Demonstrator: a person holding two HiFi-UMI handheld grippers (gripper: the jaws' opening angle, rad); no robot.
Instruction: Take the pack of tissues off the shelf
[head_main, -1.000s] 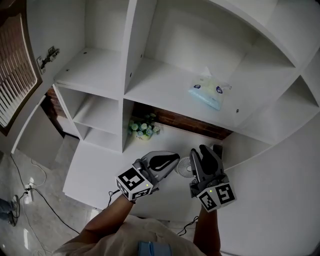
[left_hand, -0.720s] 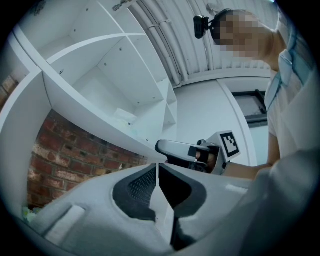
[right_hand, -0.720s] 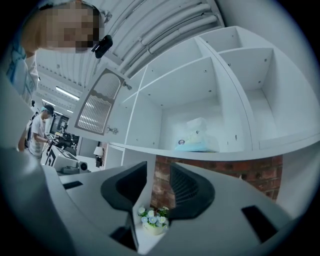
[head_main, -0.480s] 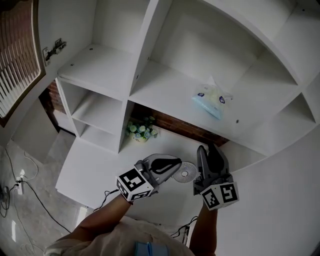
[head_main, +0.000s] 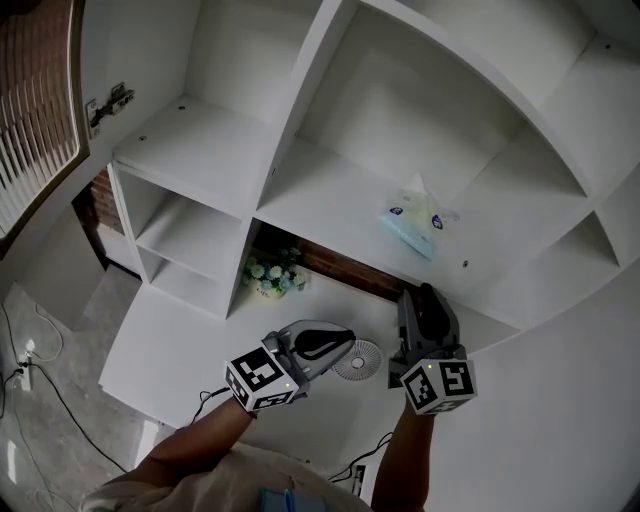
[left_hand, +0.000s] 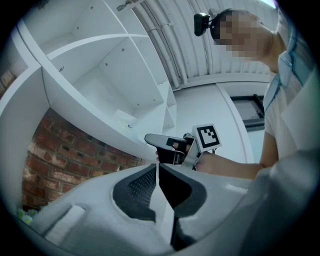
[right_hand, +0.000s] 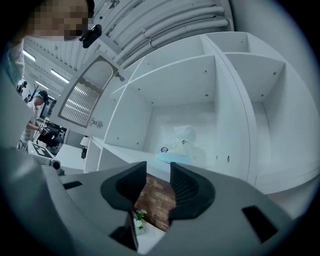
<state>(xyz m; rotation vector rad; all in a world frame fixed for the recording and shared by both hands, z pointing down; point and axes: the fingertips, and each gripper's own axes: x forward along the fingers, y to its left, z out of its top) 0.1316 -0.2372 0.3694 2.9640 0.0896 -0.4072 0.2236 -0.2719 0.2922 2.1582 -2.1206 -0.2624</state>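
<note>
The pack of tissues (head_main: 414, 221), pale blue with a white sheet poking up, lies on the middle shelf (head_main: 330, 205) of the white unit. In the right gripper view the pack (right_hand: 179, 148) sits straight ahead, well beyond the jaws. My right gripper (head_main: 421, 296) (right_hand: 158, 174) is below the shelf's front edge, its jaws opening with nothing between them. My left gripper (head_main: 344, 339) (left_hand: 157, 168) hangs lower and to the left with its pads together and empty.
Under the shelf a brick-backed recess holds a small bunch of flowers (head_main: 270, 273). A small round fan (head_main: 357, 359) stands on the white desk (head_main: 180, 340). Upright dividers (head_main: 300, 100) flank the tissue compartment. Cables trail on the floor (head_main: 40, 370) at the left.
The right gripper has risen a little toward the shelf's front edge. The left gripper has stayed low beside it, still shut. The head view has swung slightly, bringing the shelf closer.
</note>
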